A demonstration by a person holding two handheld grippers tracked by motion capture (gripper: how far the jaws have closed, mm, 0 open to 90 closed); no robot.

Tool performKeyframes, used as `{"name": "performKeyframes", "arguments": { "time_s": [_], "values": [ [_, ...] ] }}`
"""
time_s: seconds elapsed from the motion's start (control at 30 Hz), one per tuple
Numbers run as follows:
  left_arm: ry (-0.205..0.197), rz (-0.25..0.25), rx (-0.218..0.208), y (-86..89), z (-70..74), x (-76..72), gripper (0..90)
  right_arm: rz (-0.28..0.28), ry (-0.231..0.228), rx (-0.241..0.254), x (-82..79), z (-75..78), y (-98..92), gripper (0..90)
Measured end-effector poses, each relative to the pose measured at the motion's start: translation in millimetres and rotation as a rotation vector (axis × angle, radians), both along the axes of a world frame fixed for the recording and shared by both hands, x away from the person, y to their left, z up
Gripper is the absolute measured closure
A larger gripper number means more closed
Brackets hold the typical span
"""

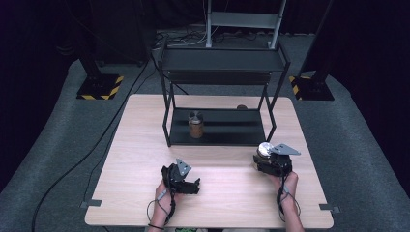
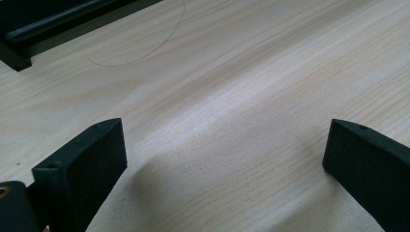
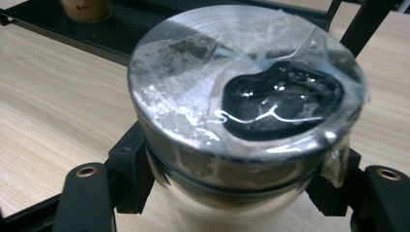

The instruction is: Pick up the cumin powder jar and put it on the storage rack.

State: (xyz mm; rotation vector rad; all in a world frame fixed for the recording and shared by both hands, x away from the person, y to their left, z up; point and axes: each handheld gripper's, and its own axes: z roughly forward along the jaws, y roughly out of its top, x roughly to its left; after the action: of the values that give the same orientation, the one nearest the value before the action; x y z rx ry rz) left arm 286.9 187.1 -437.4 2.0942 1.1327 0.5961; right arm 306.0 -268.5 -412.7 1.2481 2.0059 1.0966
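My right gripper (image 1: 261, 157) is shut on a small jar (image 1: 264, 149) with a shiny metal lid, at the right of the wooden table (image 1: 135, 159). In the right gripper view the jar (image 3: 241, 92) stands upright between the black jaws of my right gripper (image 3: 232, 186), its lid covered in clear film or tape. My left gripper (image 1: 197, 185) rests low over the table near the front, open. The left gripper view has its jaws wide apart (image 2: 225, 145) with bare wood between them.
A black two-level rack (image 1: 232, 129) stands at the back middle of the table. A brown jar (image 1: 196, 126) stands on its lower shelf and appears again as a jar (image 3: 87, 8) in the right gripper view. A small brown object (image 1: 241, 107) lies behind the rack.
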Motion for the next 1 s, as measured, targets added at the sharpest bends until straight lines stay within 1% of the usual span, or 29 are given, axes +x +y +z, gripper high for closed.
{"name": "performKeyframes", "arguments": {
  "time_s": [0.27,0.53,1.0],
  "values": [
    [-0.001,-0.001,0.001,-0.2,0.0,-0.3,1.5,0.008,-0.019,-0.005,1.3,9.2,2.8,30.1],
    [-0.001,-0.001,0.0,0.0,-0.1,-0.2,1.5,0.016,-0.03,-0.006,4.5,14.8,5.4,30.1],
    [0.0,-0.003,0.0,0.2,0.0,0.0,1.6,0.036,-0.05,-0.019,13.8,27.7,11.4,30.1]
  ]
}}
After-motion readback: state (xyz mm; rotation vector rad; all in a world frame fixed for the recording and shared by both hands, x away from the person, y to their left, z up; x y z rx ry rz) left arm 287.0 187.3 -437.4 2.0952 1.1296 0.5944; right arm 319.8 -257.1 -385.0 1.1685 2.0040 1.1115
